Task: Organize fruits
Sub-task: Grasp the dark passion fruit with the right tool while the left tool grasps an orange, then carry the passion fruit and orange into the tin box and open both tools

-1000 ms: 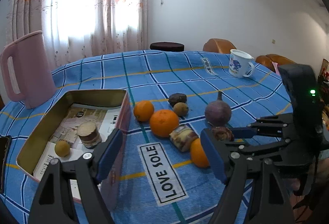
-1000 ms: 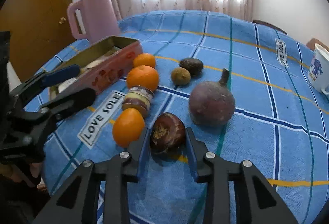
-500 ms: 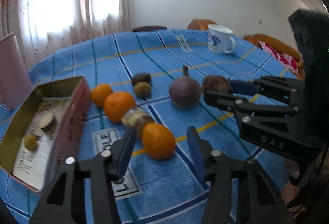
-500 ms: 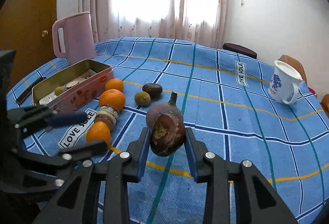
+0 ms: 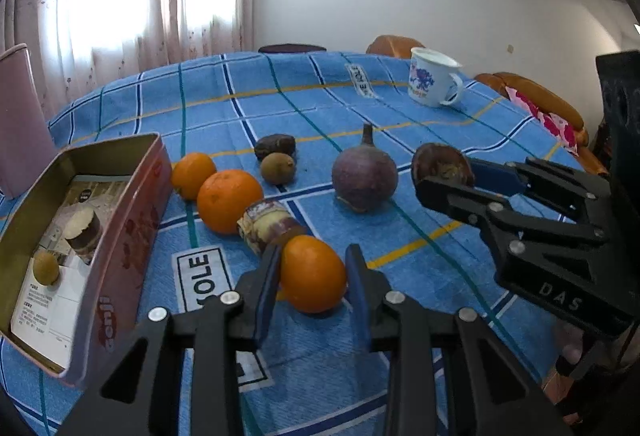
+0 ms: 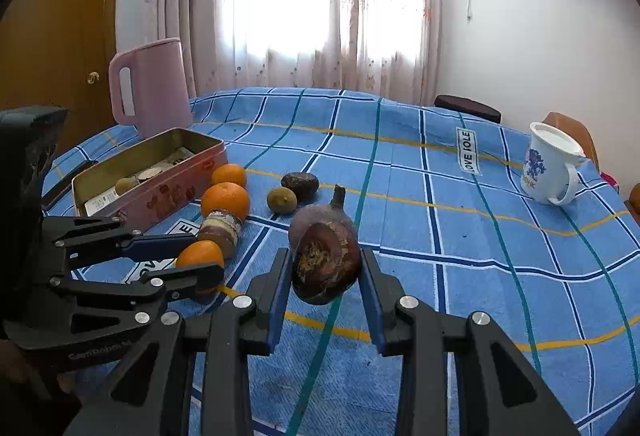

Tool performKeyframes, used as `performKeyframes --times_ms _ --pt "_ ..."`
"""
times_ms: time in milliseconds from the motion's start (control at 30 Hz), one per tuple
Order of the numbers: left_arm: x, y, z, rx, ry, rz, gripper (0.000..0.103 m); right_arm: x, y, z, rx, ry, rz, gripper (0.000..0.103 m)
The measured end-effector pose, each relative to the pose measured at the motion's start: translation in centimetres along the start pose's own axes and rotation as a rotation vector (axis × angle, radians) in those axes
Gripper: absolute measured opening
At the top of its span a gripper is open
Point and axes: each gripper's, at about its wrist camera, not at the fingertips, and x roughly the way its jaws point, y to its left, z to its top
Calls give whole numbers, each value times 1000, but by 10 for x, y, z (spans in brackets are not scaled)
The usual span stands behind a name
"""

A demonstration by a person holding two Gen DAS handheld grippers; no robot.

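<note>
Here, the tabletop (image 5: 400, 124), under its blue checked cloth, carries everything, and I place each thing from the pink tin (image 5: 132, 212) at its left side. Behind the tin stands a pink jug (image 6: 154, 86). Far across from the tin, near the opposite edge, sits a white mug (image 5: 432, 82). My left hand-held gripper (image 5: 312, 276) is closing its jaws around an orange (image 5: 313, 278) that lies on the cloth, right of the tin's near end; both pads are at the orange's sides. My right hand-held gripper (image 6: 326, 272) is clamped on a brown, rough-skinned fruit (image 6: 326, 266) and holds it clear of the cloth, well right of the tin. A round purple fruit with a stalk (image 5: 364, 176) lies between the tin and that held fruit. Just beside the tin's long wall lie two more oranges (image 5: 228, 200) and a cut piece of purple-skinned root (image 5: 268, 226). Inside the tin sit a cut stub (image 5: 82, 232) and a small yellowish fruit (image 5: 45, 268).
</note>
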Motion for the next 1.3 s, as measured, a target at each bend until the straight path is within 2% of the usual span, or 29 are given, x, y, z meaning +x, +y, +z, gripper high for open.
performKeyframes --times_ms 400,1300 --pt "-24 -5 5 36 -108 37 34 -11 8 3 -10 -69 0 35" --pt "-47 -4 13 50 -246 138 34 -32 13 16 -22 -181 -19 35"
